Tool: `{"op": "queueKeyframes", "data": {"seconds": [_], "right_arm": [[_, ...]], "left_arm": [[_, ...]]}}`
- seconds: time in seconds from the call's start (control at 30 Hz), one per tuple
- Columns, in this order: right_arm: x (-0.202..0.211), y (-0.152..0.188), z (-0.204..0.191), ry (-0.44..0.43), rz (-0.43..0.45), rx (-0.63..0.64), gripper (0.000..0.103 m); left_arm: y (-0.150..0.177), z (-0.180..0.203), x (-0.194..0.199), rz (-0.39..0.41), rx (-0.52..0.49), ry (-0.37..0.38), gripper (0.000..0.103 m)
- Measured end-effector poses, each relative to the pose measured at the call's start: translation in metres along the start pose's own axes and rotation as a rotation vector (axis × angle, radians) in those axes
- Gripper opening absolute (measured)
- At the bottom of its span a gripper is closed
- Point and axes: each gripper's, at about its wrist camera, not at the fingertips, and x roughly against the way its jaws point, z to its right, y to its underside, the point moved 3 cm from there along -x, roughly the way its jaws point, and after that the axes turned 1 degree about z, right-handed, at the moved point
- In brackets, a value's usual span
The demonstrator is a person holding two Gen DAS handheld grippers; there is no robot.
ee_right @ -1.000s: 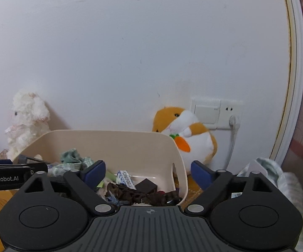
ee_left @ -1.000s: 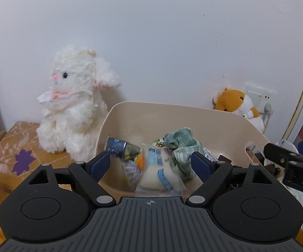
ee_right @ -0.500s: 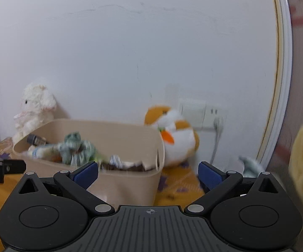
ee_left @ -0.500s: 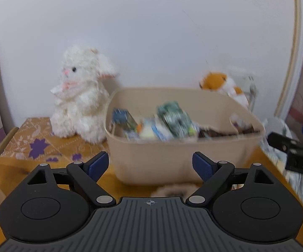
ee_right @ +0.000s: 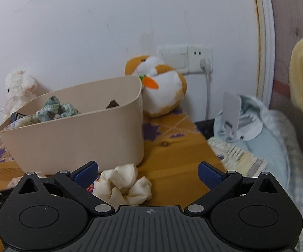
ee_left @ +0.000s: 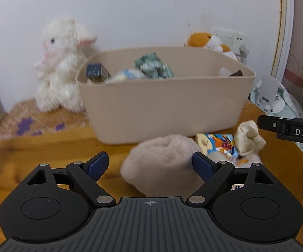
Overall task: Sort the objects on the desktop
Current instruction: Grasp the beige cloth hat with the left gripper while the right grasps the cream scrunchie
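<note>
In the left wrist view, the left gripper [ee_left: 150, 166] is hovering with its jaws spread and gripping nothing, the pale fluffy item [ee_left: 161, 161] sitting between them on the wooden desk [ee_left: 46, 153] just in front of the beige bin [ee_left: 164, 107]. It looks plush and light, likely squashing under the pads, so pinching its bulging middle seems the safest hold. Just right of it, also in front of the bin, a colourful printed packet [ee_left: 220, 145] is lying against a cream scrunchie [ee_left: 248, 140]. The bin is already holding a green scrunchie [ee_left: 153, 66] and other small things. A white plush lamb [ee_left: 61, 65] is standing left of the bin, leaving open desk on that side.

In the right wrist view, the right gripper [ee_right: 148, 173] is released, jaws wide and empty, with the cream scrunchie [ee_right: 123, 185] between them, nearer the left pad, just before the bin's [ee_right: 78, 138] corner. It is soft, limp and unbreakable; any gathered fold should do. The desk edge is running close on the right of the bin, bedding [ee_right: 262, 138] beyond it, so room there is tight. An orange plush hamster [ee_right: 164, 90] is sitting behind the bin.
</note>
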Motion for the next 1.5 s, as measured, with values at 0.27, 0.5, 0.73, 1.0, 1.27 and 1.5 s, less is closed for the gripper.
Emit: {"op": "queueKeyframes", "data": {"seconds": [0.27, 0.5, 0.73, 1.0, 1.27, 1.5], "right_arm": [[-0.020, 0.012, -0.008, -0.050, -0.050, -0.005, 0.103], [-0.038, 0.019, -0.008, -0.083, -0.095, -0.032, 0.094], [-0.049, 0.026, -0.003, -0.124, -0.129, -0.075, 0.062], [-0.045, 0.028, -0.004, -0.108, -0.128, -0.045, 0.021], [-0.027, 0.024, -0.006, -0.079, -0.055, -0.007, 0.017], [-0.007, 0.017, -0.005, -0.070, -0.001, 0.014, 0.017]], "left_arm": [[0.010, -0.004, -0.017, -0.039, 0.085, 0.069, 0.090], [0.019, -0.018, -0.038, -0.100, 0.211, 0.158, 0.091], [0.017, -0.014, -0.039, -0.079, 0.170, 0.172, 0.067], [0.019, -0.014, -0.036, -0.068, 0.152, 0.158, 0.040], [0.018, -0.028, -0.023, -0.038, 0.194, 0.115, 0.031], [0.013, -0.035, -0.002, 0.007, 0.197, 0.105, 0.031]]}}
